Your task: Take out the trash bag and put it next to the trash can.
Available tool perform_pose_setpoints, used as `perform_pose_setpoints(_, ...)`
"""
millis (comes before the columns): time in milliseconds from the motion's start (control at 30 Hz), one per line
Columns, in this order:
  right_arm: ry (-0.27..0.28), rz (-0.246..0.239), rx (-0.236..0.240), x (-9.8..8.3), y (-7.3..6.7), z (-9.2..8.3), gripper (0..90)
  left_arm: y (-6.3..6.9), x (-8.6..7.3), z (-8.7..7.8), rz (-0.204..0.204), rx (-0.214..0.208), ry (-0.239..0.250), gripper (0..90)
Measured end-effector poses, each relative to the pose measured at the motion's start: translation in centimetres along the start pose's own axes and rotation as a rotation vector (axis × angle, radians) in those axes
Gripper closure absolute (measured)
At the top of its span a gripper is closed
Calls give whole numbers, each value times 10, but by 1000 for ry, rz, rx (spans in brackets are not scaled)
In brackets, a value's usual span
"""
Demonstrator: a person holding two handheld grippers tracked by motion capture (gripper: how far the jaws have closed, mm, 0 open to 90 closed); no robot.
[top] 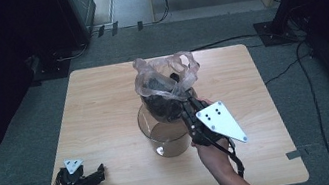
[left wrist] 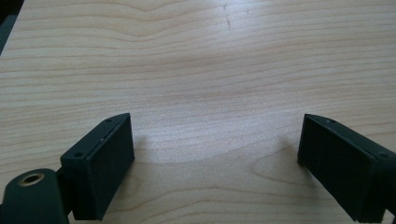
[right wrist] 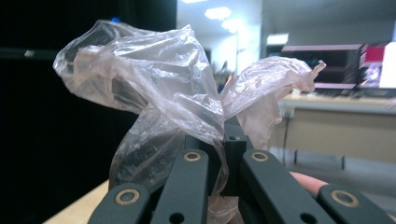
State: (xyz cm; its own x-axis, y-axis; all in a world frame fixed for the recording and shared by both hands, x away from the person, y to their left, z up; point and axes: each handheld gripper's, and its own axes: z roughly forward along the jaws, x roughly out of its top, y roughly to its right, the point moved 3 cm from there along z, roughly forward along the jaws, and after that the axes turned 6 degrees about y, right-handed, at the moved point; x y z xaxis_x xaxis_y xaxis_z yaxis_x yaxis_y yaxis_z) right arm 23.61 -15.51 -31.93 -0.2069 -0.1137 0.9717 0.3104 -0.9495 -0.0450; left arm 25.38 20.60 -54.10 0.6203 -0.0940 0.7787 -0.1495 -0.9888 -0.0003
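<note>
Wooden table [top: 108, 132]: one, the landmark for all entries. Clear plastic bags [top: 166, 79]: one, above the table's middle, dark contents inside, number of pieces not countable. Clear round containers [top: 164, 135]: one, on the table just under the bag. Handheld grippers: two, the left gripper [top: 96, 175] at the table's near left corner, the right gripper [top: 188, 102] over the table's middle. Grey three-cornered plates: two, one per gripper.

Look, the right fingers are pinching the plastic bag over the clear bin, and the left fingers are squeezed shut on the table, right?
Not quite. The left fingers stand wide apart over the bare table, as the left gripper view shows. The right gripper does pinch the plastic bag over the clear bin.
</note>
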Motion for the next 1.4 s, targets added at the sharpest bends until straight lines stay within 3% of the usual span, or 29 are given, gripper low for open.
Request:
perform_pose_setpoints(167, 70, -20, -60, 7, 6, -1, 900, 0, -4, 0, 3, 0, 45, 101)
perform_pose_setpoints(467, 120, -83, -195, 9, 32, -2, 900, 0, -5, -1, -6, 5, 46, 102)
perform_pose_setpoints(667, 78, -78, -248, -5, 53, -1, 900, 0, -5, -1, -7, 5, 46, 102)
perform_pose_setpoints(967, -48, -81, -302, -53, 73, 21, 900, 1, -5, 0, -11, 8, 49, 103)
perform_pose_setpoints(1200, -125, -11, -271, -84, 85, 37, 900, 0, -5, 0, -11, 9, 51, 107)
perform_pose_setpoints(1400, -127, 31, -319, -87, 110, 35, 900, 0, -5, 0, -11, 10, 50, 107)
